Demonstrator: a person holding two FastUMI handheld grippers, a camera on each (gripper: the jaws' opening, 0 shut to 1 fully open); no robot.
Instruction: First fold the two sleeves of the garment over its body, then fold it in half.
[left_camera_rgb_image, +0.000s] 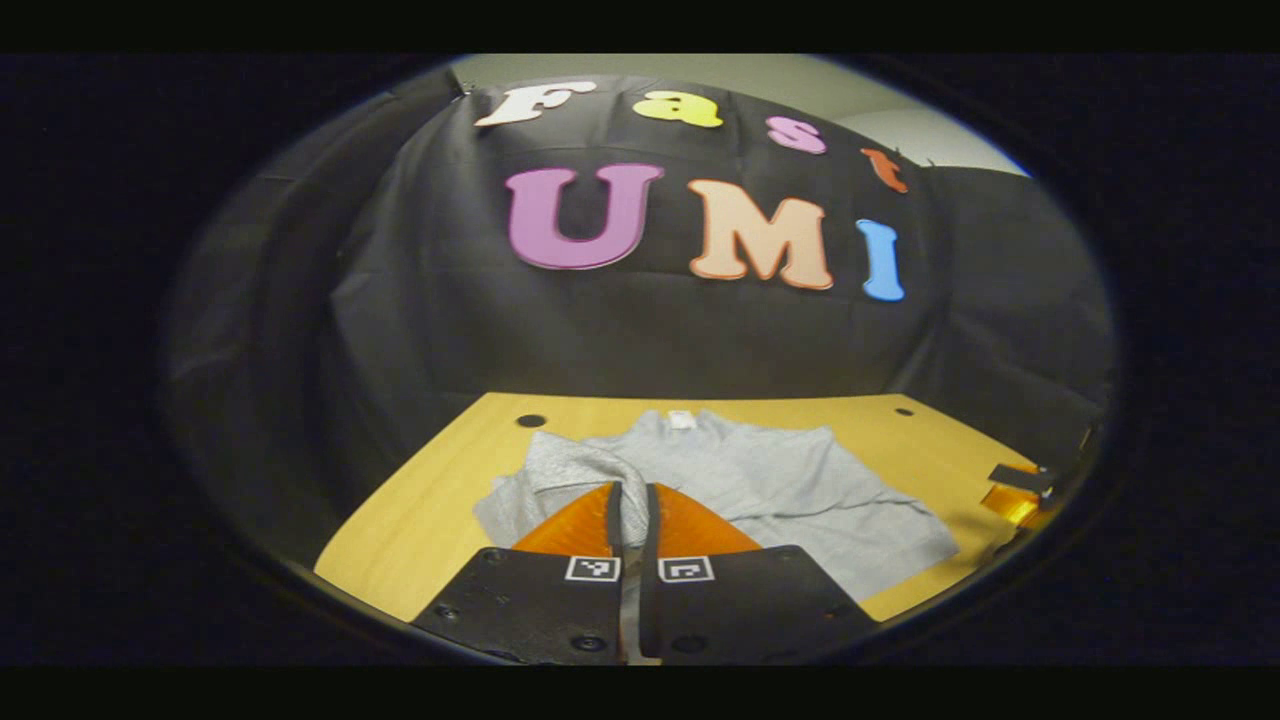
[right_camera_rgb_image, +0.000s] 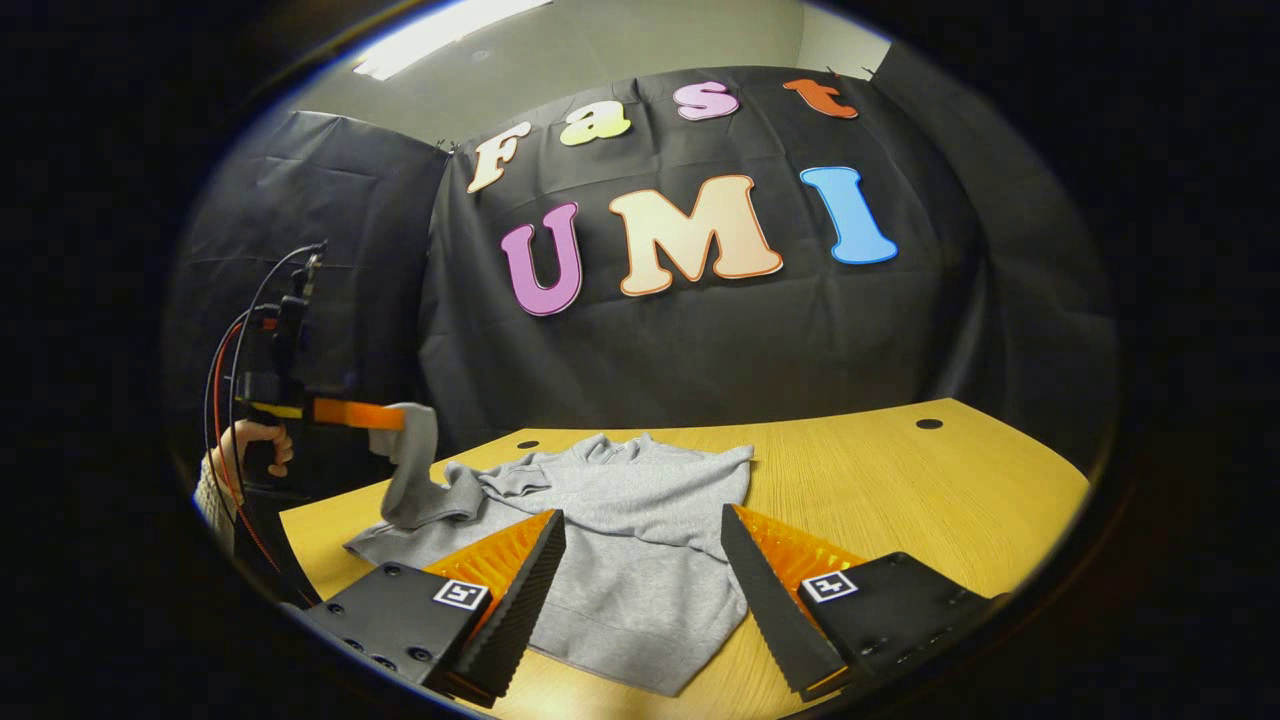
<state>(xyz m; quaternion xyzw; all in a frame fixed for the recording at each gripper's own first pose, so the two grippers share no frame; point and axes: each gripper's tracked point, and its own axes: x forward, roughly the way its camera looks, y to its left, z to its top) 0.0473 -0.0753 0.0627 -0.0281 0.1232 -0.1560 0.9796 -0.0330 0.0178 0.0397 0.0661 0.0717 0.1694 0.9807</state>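
A grey sweatshirt lies flat on the wooden table, collar toward the back wall. My left gripper is shut on its left sleeve, which rises from the table in a band up to the fingers. In the right gripper view, the same left gripper holds that sleeve lifted above the table, a hand behind it. My right gripper stands open above the sweatshirt's body, nothing between its fingers. The right sleeve looks folded over the body.
Black cloth walls close the booth behind and at both sides. The table has bare wood right of the garment and small round holes near its back edge. Cables hang from the left gripper.
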